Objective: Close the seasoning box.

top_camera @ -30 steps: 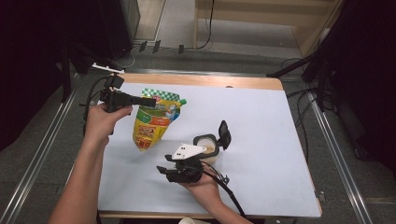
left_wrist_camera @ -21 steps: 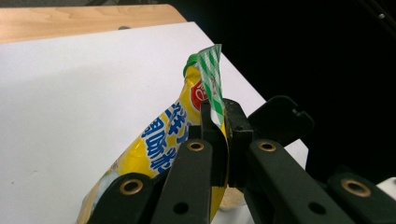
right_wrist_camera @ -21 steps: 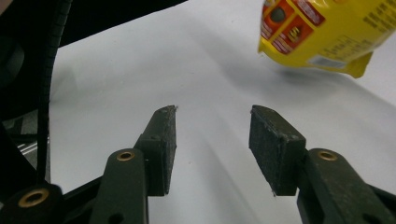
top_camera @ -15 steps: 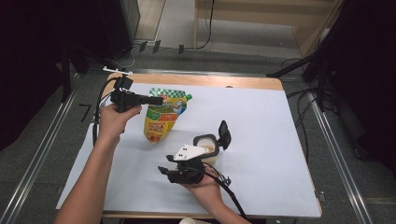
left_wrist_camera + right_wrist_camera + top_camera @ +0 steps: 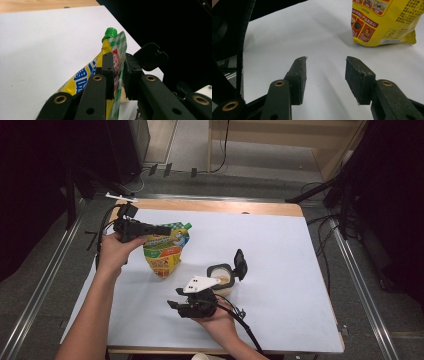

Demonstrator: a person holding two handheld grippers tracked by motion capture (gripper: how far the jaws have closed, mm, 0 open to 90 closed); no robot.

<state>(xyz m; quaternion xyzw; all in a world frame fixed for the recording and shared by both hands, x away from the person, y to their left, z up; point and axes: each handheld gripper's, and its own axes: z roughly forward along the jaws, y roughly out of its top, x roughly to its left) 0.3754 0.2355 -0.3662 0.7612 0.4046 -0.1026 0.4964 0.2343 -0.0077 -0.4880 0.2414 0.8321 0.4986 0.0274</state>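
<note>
A yellow pouch (image 5: pixel 164 254) with a green spout cap (image 5: pixel 110 31) stands upright on the white table sheet (image 5: pixel 300 250). My left gripper (image 5: pixel 167 230) is shut on its green-checked top edge. In the left gripper view the jaws (image 5: pixel 117 60) pinch that edge just below the cap. My right gripper (image 5: pixel 174 298) rests in the hand near the front edge, open and holding nothing. It points left toward the pouch base (image 5: pixel 384 22), with bare sheet between its pads (image 5: pixel 325 75). Beside the right hand stands a small white cup (image 5: pixel 220 276) with its black lid (image 5: pixel 241 264) flipped open.
A bare wooden strip (image 5: pixel 210 206) runs along the table's far edge. Metal rails (image 5: pixel 360 270) flank the table on both sides. Cables (image 5: pixel 240 322) trail from both grippers. The cup's black lid (image 5: pixel 150 56) stands just behind the pouch in the left gripper view.
The left gripper, shut on the pouch, shifted a little right and then back left, and the pouch now hangs straighter. The right gripper and the cup have not moved.
</note>
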